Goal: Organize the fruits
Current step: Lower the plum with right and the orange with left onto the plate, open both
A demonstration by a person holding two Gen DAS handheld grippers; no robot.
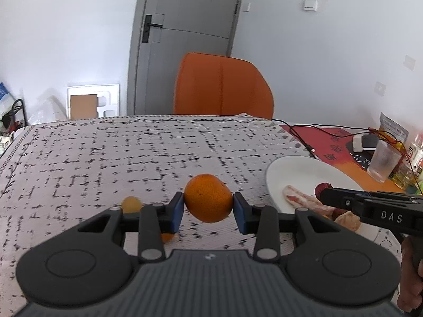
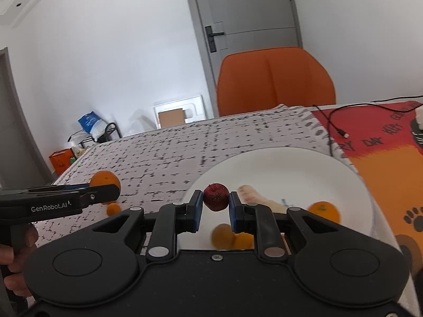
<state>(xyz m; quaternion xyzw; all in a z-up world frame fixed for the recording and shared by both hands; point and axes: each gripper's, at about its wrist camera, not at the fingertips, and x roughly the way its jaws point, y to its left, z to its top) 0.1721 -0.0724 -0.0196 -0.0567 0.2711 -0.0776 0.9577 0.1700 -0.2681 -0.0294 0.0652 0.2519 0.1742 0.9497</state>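
So I'm pinching an orange [image 1: 208, 202] in my L gripper [image 1: 207, 208], above the tablecloth [image 1: 105, 153]; my R gripper [image 2: 216, 206] is squeezing a small red fruit [image 2: 216, 196] over the white plate [image 2: 290, 169] w/ more oranges [image 2: 324, 211].

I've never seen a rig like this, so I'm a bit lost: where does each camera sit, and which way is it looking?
Left wrist view: sits on the left tool, looking forward over the orange it grips, across the patterned table; the right tool and a hand show.
Right wrist view: sits on the right tool, looking over the small red fruit it grips, above the white plate; the left tool shows.
Both share the plate, table, orange chair and grey door.
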